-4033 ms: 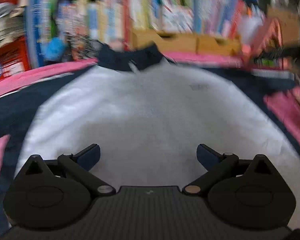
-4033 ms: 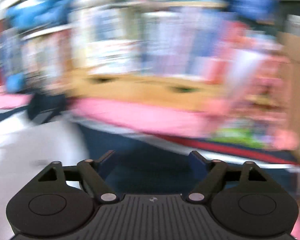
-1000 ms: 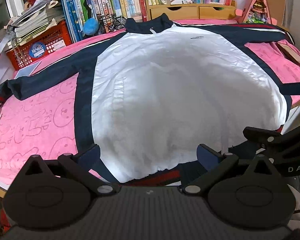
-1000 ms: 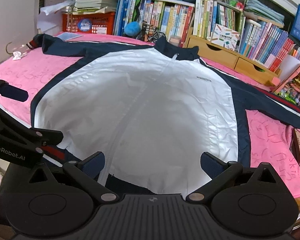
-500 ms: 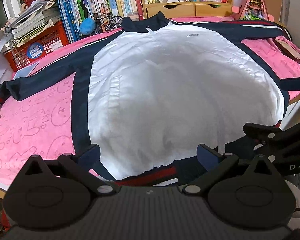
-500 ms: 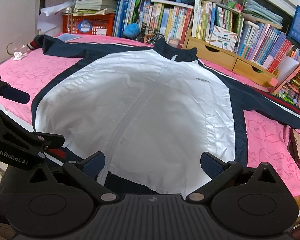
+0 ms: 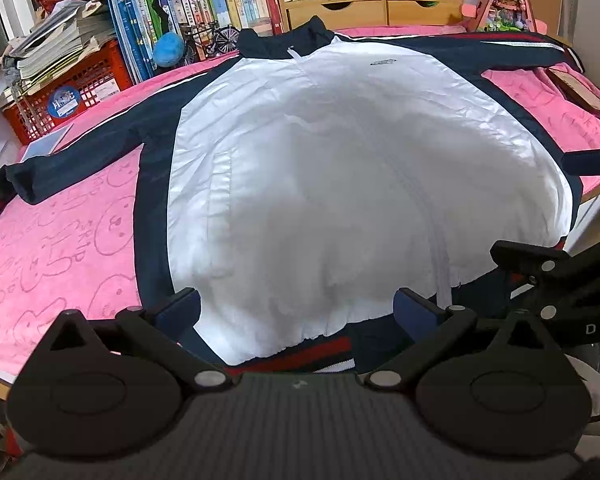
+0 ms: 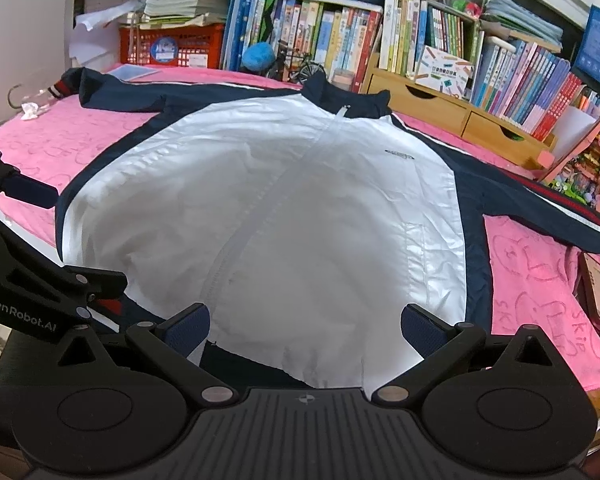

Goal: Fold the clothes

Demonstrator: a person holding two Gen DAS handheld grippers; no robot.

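A white jacket (image 7: pixel 340 168) with navy sleeves and collar lies flat, front up and zipped, on a pink towel (image 7: pixel 60 248); both sleeves stretch out sideways. Its red-white-navy hem band (image 7: pixel 300 354) is at the near edge. My left gripper (image 7: pixel 296 308) hovers open just above the hem, nothing between its fingers. My right gripper (image 8: pixel 306 326) is open too, over the hem's right half of the jacket (image 8: pixel 284 208). Each gripper shows at the edge of the other's view: the right gripper (image 7: pixel 556 276), the left gripper (image 8: pixel 32 280).
Books (image 8: pixel 340 40) and wooden drawers (image 8: pixel 440 108) line the back of the table. A red crate (image 7: pixel 68 84) with stacked papers stands back left. A brown flat object (image 8: pixel 598 292) lies on the towel at the right edge. A pink toy house (image 7: pixel 508 4) stands back right.
Since four seconds ago both grippers have pulled back from near the collar to the hem. Over the last second they drifted only slightly, and the hem band shows more in the left view.
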